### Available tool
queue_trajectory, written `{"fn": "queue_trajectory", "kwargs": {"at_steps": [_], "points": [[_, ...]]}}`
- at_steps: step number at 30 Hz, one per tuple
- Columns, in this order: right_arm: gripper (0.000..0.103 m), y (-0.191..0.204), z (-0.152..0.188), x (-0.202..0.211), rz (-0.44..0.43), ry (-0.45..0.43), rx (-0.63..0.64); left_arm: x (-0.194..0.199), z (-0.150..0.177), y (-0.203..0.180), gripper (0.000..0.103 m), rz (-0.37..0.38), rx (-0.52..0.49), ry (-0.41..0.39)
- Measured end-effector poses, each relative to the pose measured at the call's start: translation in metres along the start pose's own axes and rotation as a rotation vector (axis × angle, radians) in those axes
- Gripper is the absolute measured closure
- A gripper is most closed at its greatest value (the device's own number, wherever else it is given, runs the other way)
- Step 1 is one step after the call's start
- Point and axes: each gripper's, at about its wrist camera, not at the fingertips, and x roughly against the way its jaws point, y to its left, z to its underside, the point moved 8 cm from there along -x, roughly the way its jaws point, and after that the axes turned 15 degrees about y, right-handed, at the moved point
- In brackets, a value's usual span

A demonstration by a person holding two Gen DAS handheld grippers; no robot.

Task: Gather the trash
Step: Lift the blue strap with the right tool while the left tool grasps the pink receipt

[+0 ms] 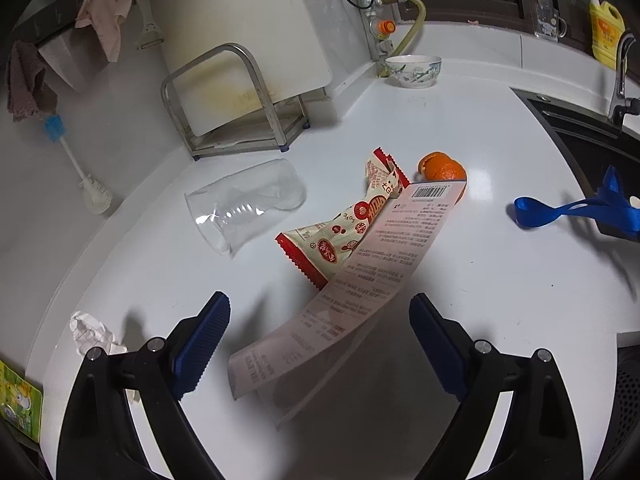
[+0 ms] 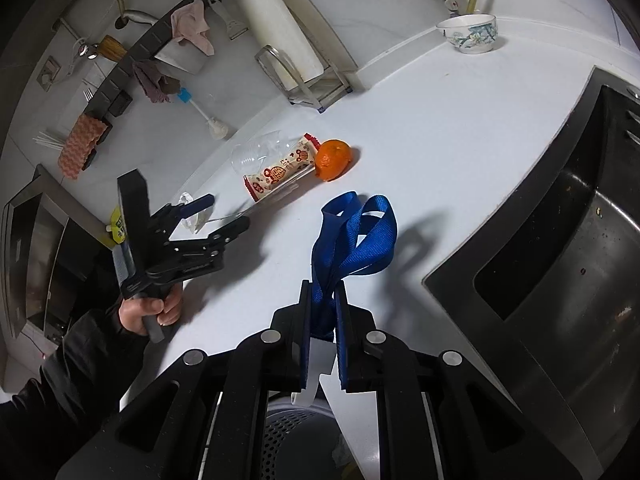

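Note:
On the white counter (image 1: 480, 300) lie a long paper receipt (image 1: 352, 280), a red-and-cream snack wrapper (image 1: 344, 224), an orange peel (image 1: 442, 168), a tipped clear plastic cup (image 1: 244, 204) and a crumpled white paper (image 1: 92, 332). My left gripper (image 1: 320, 344) is open, its jaws either side of the receipt's near end, not touching it. My right gripper (image 2: 323, 312) is shut on a blue ribbon strap (image 2: 356, 236), held above the counter's near edge. The left gripper (image 2: 224, 216) also shows in the right wrist view, with the wrapper (image 2: 280, 172) and peel (image 2: 332, 158).
A patterned bowl (image 1: 414, 70) stands at the back. A metal rack with a cutting board (image 1: 240, 92) stands back left. A dark sink (image 2: 560, 260) lies to the right. A perforated bin (image 2: 296, 436) sits below my right gripper. A bottle brush (image 1: 76, 164) leans at the left wall.

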Motion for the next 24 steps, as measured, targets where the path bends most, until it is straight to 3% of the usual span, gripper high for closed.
{"fn": "queue_trajectory", "kwargs": {"at_steps": [2,7,9,15,20,24], "points": [[0.093,0.002,-0.001,0.0,-0.002,-0.003,0.004,-0.005,0.001,-0.002,0.017,0.004,-0.007,0.019],[0.093,0.002,-0.001,0.0,0.008,-0.009,0.006,-0.01,0.002,-0.008,0.044,0.056,-0.003,0.046],[0.093,0.002,0.001,-0.001,0.006,-0.009,0.005,-0.011,0.004,-0.012,0.061,0.077,0.0,0.063],[0.093,0.004,0.003,0.001,0.007,-0.015,0.006,-0.003,0.01,-0.02,0.072,0.151,0.057,0.067],[0.093,0.007,0.006,0.003,0.006,-0.024,0.012,0.01,0.02,-0.023,0.085,0.153,0.133,0.069],[0.093,0.007,0.012,0.002,0.006,-0.025,0.008,0.022,0.033,-0.023,0.087,0.148,0.203,0.08]]}}
